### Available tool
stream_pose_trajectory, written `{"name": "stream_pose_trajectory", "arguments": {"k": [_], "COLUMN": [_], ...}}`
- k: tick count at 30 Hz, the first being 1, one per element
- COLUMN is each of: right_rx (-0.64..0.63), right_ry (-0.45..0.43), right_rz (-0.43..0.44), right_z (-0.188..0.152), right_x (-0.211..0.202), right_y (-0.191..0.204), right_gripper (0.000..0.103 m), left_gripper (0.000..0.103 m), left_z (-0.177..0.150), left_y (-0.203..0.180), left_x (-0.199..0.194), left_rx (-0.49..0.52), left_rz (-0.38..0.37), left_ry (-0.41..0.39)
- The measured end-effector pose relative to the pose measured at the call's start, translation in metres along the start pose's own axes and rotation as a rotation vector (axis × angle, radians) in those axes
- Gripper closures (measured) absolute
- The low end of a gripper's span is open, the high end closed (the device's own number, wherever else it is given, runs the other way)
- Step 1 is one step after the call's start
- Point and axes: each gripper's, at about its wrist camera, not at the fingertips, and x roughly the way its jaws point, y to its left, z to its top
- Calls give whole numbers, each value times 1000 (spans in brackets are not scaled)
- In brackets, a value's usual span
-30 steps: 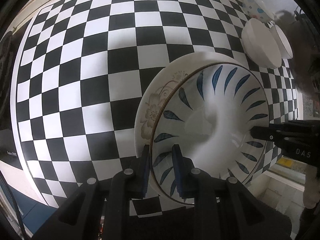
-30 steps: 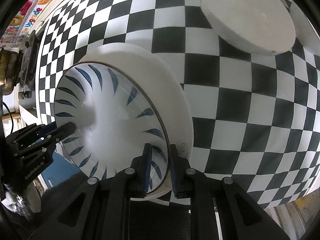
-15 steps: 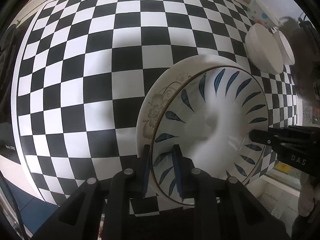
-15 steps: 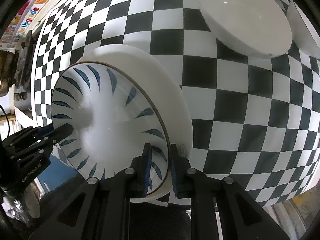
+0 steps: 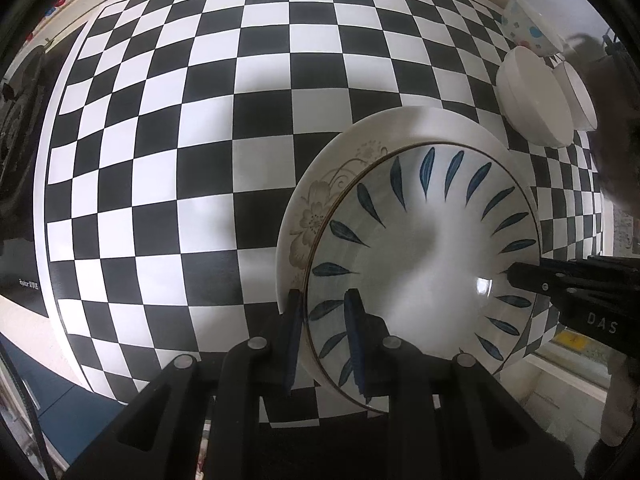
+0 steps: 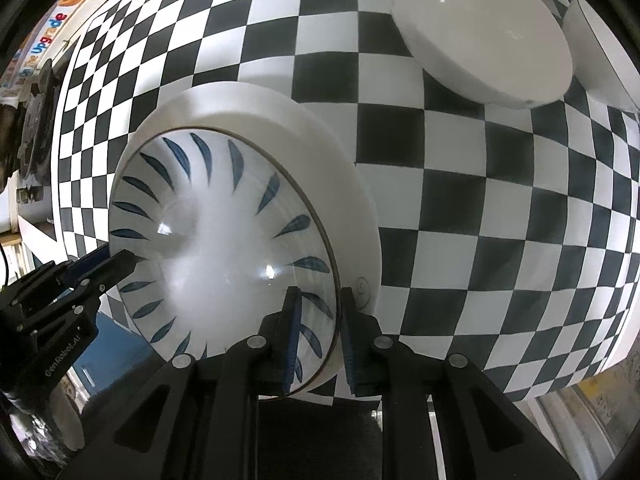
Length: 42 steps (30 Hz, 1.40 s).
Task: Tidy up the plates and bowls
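Note:
A blue-leaf plate (image 5: 424, 264) sits over a larger white floral plate (image 5: 316, 208) on the checkered tablecloth. My left gripper (image 5: 322, 336) is shut on the leaf plate's near rim, one finger above and one below. My right gripper (image 6: 318, 336) is shut on the opposite rim of the same plate (image 6: 216, 240); it shows in the left wrist view (image 5: 560, 288) at the right. The white plate's rim (image 6: 312, 148) shows beyond it. Whether the leaf plate rests on the floral plate or hangs just above it, I cannot tell.
Two white bowls lie upside down at the far right (image 5: 532, 100) (image 5: 580, 96), with a dotted cup (image 5: 524, 24) behind them. The nearer bowl (image 6: 480, 36) shows large in the right wrist view. The table's edge (image 5: 56, 312) runs close to the left.
Both grippers keep their hold on the leaf plate. The view has pulled back and up slightly, and the bowls look a little farther away.

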Motion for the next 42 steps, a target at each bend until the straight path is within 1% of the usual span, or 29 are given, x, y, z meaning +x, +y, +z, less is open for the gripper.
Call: {"name": "stream_pose_trajectory", "arguments": {"k": [7,11,14,18,22,27,28,30,34,38,42], "right_rx": [5,-24,-37,-51,-46,-56,-60,-68,-92,-112,-97], "right_ry": [10,-13,-39,-110,-172,-273,-287,-322,-366,-410,-454], "right_rz": [19,-16,-37,-62,-38,-18,-19,-28,-26,-44,-51], "right_z": [4,-1,-8,-21,-42,-71,-74,-84,-106,-127,-142], "right_x": [-4,-8,-12,-26,-47,-86,-99,-113,-137,-156,-174], "right_y": [-5,-1,5,13,20,25,22,25,33,43,46], "right_gripper": [82,82,82,82,82,82,82,82,82,82,82], "left_gripper": [84,84,84,84,84,84,84,84,84,84,84], "left_z": [1,0,-4,-11,-21,-37,-40,-46,-57,-67,-76], "left_y": [-3,-3,-5,-12,-20,-29,-29,-31,-41,-49,-52], "left_x": [-3,-7,-15,-34,-62,-94,-99,-109,-131,-148,-163], "left_rx": [-11,-21,-29,-33,-47,-67,-70,-75,-78,-59,-32], "left_rz": [18,26,38,67,87,97,94,91,85,87,78], "left_ry": [1,-10,-32,-85,-150,-220,-228,-249,-281,-318,-346]}}
